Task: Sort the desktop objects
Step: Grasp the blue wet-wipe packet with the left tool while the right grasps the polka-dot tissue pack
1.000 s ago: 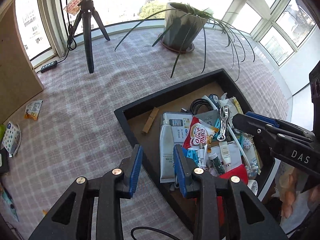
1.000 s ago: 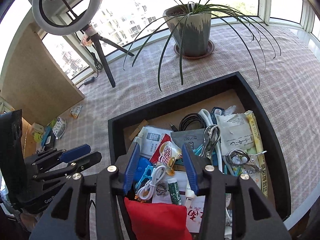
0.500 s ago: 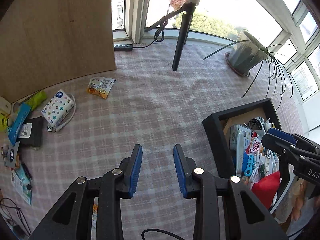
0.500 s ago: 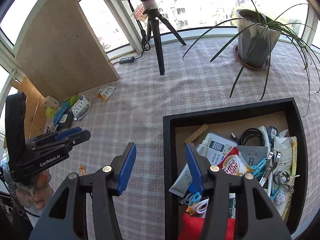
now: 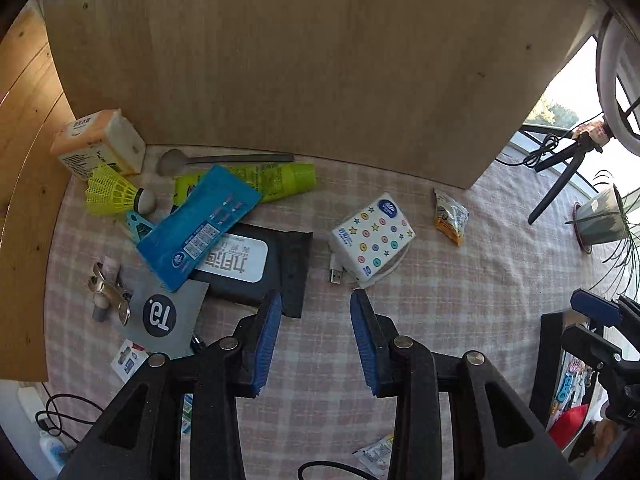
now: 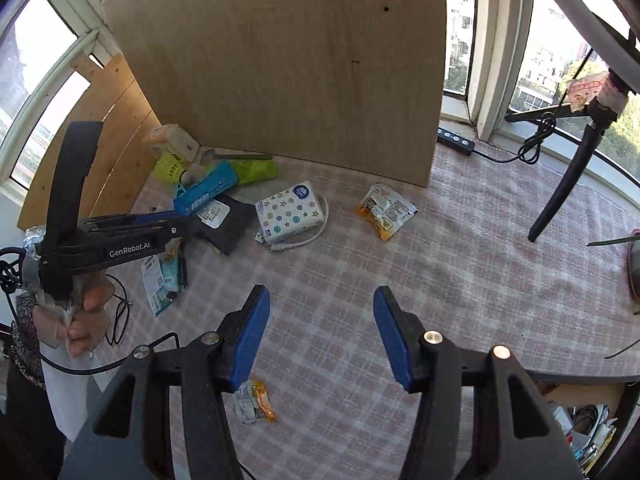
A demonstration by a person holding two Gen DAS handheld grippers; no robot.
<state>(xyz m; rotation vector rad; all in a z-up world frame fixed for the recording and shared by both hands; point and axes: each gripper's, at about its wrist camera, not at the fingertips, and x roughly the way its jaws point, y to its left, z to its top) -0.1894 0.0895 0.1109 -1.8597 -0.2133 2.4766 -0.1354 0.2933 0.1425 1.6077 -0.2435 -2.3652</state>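
The left gripper point(image 5: 316, 300) hangs low over the checked cloth point(image 5: 460, 300) with its blue pads wide apart and nothing between them, pointed at the heap by the wooden board point(image 5: 300, 60), I think to choose one piece there. Nearest are the black wipes pack point(image 5: 256, 264) and the star-printed tissue pack point(image 5: 374, 236), just ahead of its tips. The right gripper point(image 6: 320, 300) is also wide open and empty, farther back. The black tray point(image 5: 550, 364) waits at the right edge.
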